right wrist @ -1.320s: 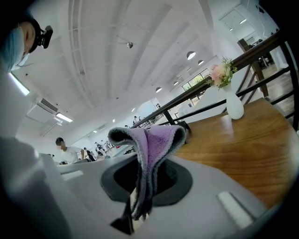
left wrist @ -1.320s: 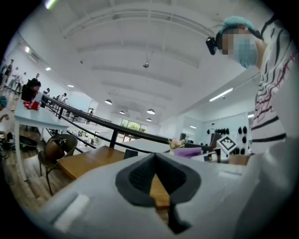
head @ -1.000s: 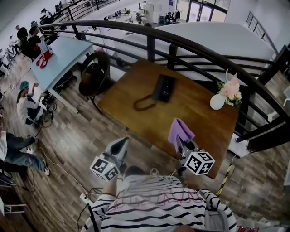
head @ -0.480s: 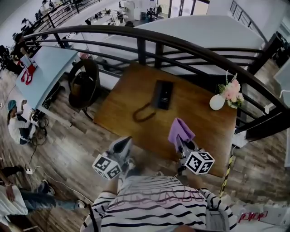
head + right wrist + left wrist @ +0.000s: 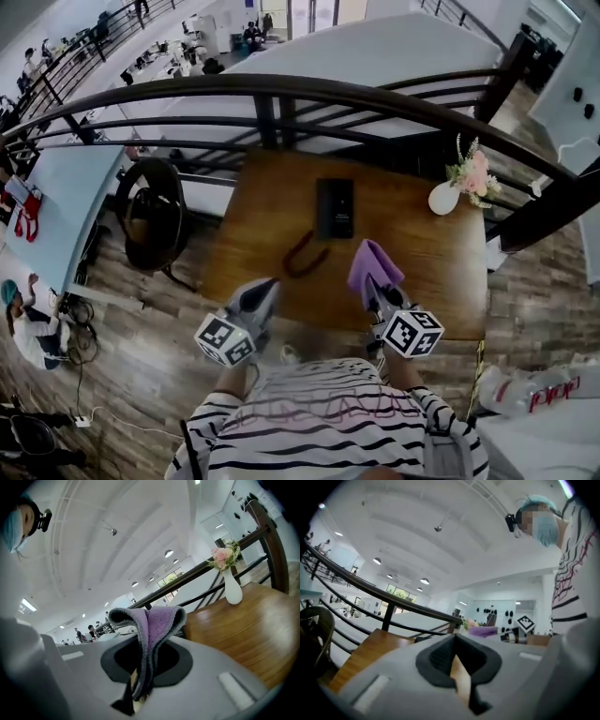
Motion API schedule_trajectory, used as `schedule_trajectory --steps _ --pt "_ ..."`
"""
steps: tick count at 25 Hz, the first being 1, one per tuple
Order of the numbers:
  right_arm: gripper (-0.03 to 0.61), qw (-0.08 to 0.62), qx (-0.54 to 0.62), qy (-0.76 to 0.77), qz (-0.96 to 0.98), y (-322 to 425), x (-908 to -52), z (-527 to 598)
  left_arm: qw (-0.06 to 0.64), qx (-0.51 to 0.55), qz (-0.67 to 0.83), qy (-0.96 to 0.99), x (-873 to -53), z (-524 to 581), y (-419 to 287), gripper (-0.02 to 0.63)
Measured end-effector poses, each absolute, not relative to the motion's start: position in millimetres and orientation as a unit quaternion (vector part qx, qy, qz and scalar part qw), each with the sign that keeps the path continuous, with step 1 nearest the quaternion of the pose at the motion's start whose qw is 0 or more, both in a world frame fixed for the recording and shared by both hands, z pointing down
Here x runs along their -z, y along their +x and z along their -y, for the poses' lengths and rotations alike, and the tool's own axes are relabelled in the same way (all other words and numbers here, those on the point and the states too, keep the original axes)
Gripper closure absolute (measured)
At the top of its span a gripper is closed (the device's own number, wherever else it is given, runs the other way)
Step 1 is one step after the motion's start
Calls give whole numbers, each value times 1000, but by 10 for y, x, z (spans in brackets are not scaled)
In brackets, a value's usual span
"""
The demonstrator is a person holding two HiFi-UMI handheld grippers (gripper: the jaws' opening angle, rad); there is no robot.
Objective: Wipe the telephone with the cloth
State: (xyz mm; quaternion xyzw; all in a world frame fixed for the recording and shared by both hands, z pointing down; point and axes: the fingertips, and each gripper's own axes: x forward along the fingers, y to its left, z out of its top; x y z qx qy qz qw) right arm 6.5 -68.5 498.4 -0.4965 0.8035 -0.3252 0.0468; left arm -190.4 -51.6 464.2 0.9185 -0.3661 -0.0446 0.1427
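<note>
A black telephone (image 5: pixel 336 208) lies flat on the wooden table (image 5: pixel 431 262), its dark cord (image 5: pixel 305 253) looping toward the near edge. My right gripper (image 5: pixel 373 281) is shut on a purple cloth (image 5: pixel 373 261), held over the table's near part, short of the phone. In the right gripper view the cloth (image 5: pixel 150 620) stands up folded from between the jaws of the right gripper (image 5: pixel 143 667). My left gripper (image 5: pixel 262 289) hovers at the near table edge, left of the cord, shut and empty. The left gripper view shows the left gripper (image 5: pixel 454 660) with its jaws together.
A white vase with pink flowers (image 5: pixel 450 195) stands at the table's far right corner. A dark curved railing (image 5: pixel 281 89) runs behind the table. A round wicker chair (image 5: pixel 150 220) sits to the table's left. Wood floor lies below the near edge.
The table and phone have shifted toward the middle of the head view and nearer. Both grippers now reach the table's near edge. The cloth stays in the right gripper.
</note>
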Motion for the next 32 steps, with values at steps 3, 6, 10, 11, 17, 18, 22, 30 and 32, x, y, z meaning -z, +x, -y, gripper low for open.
schedule_trajectory --steps 3,6,10,11,17,18,22,30,32 --pt "540 55 324 -515 -792 -87 -4986 762 143 43 340 928 -4646 676 -2037 611" --pt "540 52 319 -524 -788 -201 -4987 850 149 41 324 933 -4704 817 -2110 611" --pt "540 42 315 -524 -790 -283 -4984 1038 161 47 315 934 -4756 960 -2123 611" --pt "540 40 315 -522 -791 -290 -4989 1116 163 48 315 934 -4769 1016 -2114 611" --pt "540 25 318 -503 -803 -313 -5078 1707 164 54 333 927 -4773 1436 -2047 611" --pt "540 22 318 -500 -805 -292 -5089 1812 164 55 337 926 -4760 1505 -2013 611" --pt "540 8 320 -488 -812 -230 -5180 2242 162 58 354 919 -4727 1789 -1903 611" --pt "540 -24 338 -459 -821 -371 -5546 3076 179 55 384 904 -4868 2196 -1856 611" --pt "540 -32 342 -452 -823 -442 -5648 3280 185 53 391 900 -4907 2278 -1868 611"
